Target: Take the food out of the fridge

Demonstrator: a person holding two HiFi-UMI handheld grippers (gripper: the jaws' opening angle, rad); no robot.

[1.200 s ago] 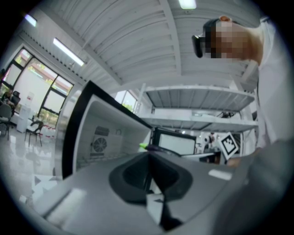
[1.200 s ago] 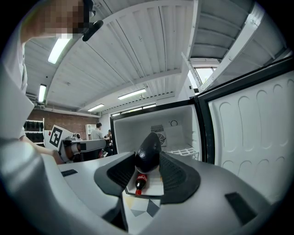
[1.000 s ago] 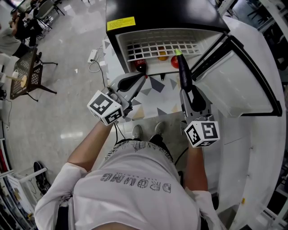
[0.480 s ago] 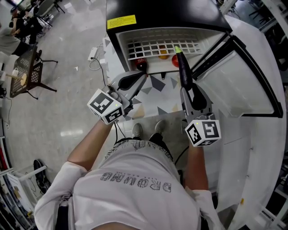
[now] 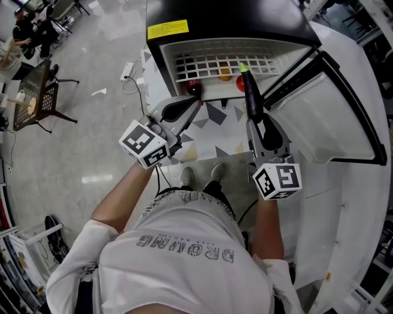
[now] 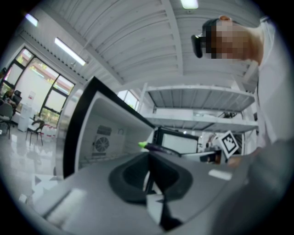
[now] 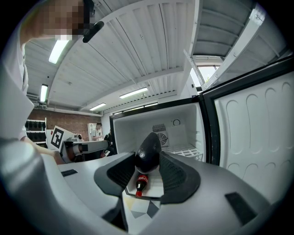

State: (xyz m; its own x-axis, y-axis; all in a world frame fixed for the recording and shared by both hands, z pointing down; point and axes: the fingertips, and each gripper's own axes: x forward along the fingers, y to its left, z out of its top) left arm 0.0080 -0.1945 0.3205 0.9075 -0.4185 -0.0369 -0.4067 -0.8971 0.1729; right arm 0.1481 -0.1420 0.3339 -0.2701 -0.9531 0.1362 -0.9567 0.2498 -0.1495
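The fridge (image 5: 224, 18) stands open in the head view, its white door (image 5: 334, 116) swung to the right. Inside, under a wire shelf (image 5: 221, 63), lie a cola bottle (image 5: 193, 86), an orange fruit (image 5: 225, 76) and a red fruit (image 5: 239, 84). My right gripper (image 5: 256, 120) is shut on a dark eggplant (image 5: 251, 97) whose green tip points at the fridge. In the right gripper view the eggplant (image 7: 148, 153) fills the jaws, with the cola bottle (image 7: 141, 182) beyond. My left gripper (image 5: 196, 103) hangs shut and holds nothing, just in front of the bottle.
A patterned mat (image 5: 215, 132) lies before the fridge, and the person's shoes (image 5: 187, 179) stand on it. A power strip with its cable (image 5: 127, 76) lies on the floor at left. A dark chair (image 5: 37, 101) stands further left.
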